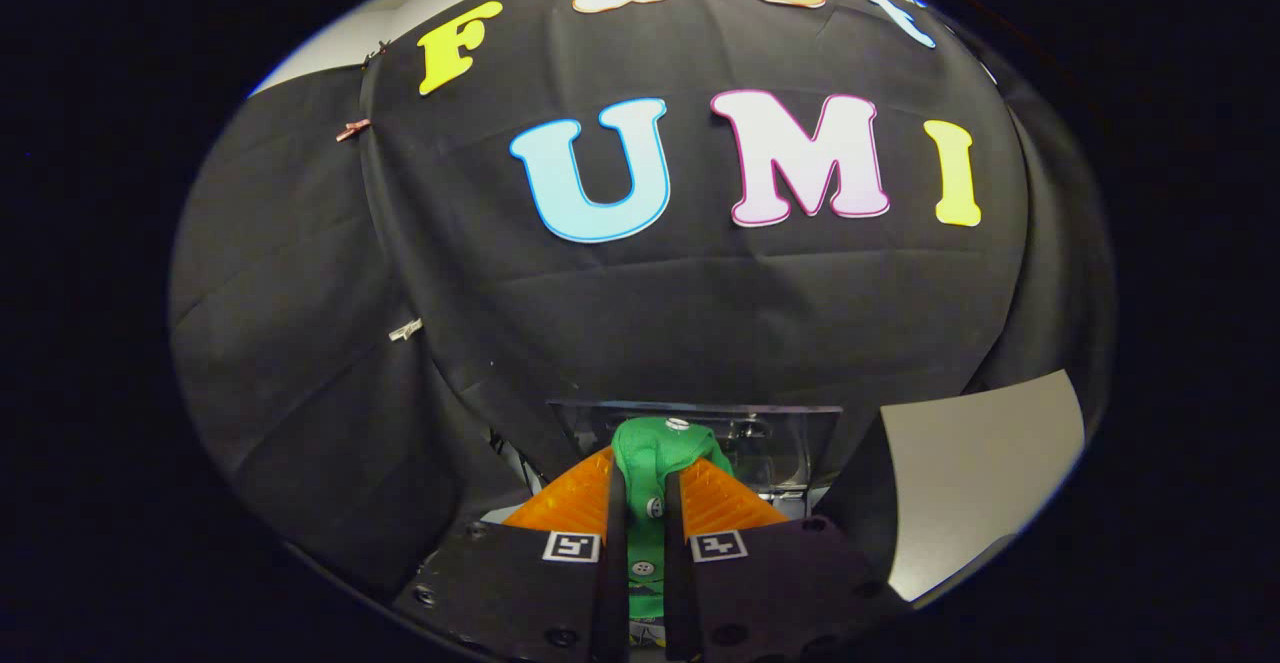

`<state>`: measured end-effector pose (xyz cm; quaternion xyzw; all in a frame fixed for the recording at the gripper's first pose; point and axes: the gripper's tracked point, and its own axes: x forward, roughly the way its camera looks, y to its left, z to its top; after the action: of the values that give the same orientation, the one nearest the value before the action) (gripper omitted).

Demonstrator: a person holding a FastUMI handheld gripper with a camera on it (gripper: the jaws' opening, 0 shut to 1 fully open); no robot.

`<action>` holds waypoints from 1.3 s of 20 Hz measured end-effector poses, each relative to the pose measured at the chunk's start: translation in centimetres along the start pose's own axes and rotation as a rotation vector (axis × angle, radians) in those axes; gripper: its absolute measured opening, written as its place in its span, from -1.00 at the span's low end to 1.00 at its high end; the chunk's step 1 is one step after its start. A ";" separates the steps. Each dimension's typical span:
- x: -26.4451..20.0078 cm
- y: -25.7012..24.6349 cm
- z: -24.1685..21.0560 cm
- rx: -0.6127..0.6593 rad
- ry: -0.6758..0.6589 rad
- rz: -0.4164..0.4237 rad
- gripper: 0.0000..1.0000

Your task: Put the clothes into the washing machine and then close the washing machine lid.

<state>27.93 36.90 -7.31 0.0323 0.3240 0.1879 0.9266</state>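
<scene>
My gripper [645, 488] is shut on a green garment [660, 453] with small buttons, which bunches up between and just above the fingers and hangs down between them. Just beyond the garment stands the washing machine's raised transparent lid [780, 443], upright against the black cloth wall. The machine's opening is hidden behind the fingers and the garment.
Black cloth walls rise close behind and to the left of the machine. A pale grey surface [975, 473] lies to the right of the fingers, partly draped by cloth.
</scene>
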 end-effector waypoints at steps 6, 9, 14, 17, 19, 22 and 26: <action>5.2 -1.2 -6.8 -0.108 0.094 -0.055 -0.63; 7.2 -2.3 -9.6 -0.116 0.141 -0.090 -0.63; 8.8 -3.7 -12.1 -0.121 0.157 -0.147 -0.63; 9.3 -4.4 -12.9 -0.109 0.157 -0.171 -0.63; 9.5 -5.1 -13.3 -0.095 0.164 -0.191 -0.63; 9.3 -6.3 -13.9 -0.096 0.169 -0.240 -0.16; 9.0 -6.2 -12.4 -0.153 0.110 -0.264 1.00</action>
<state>28.83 33.70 -23.52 -0.0918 0.3606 0.0903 0.9238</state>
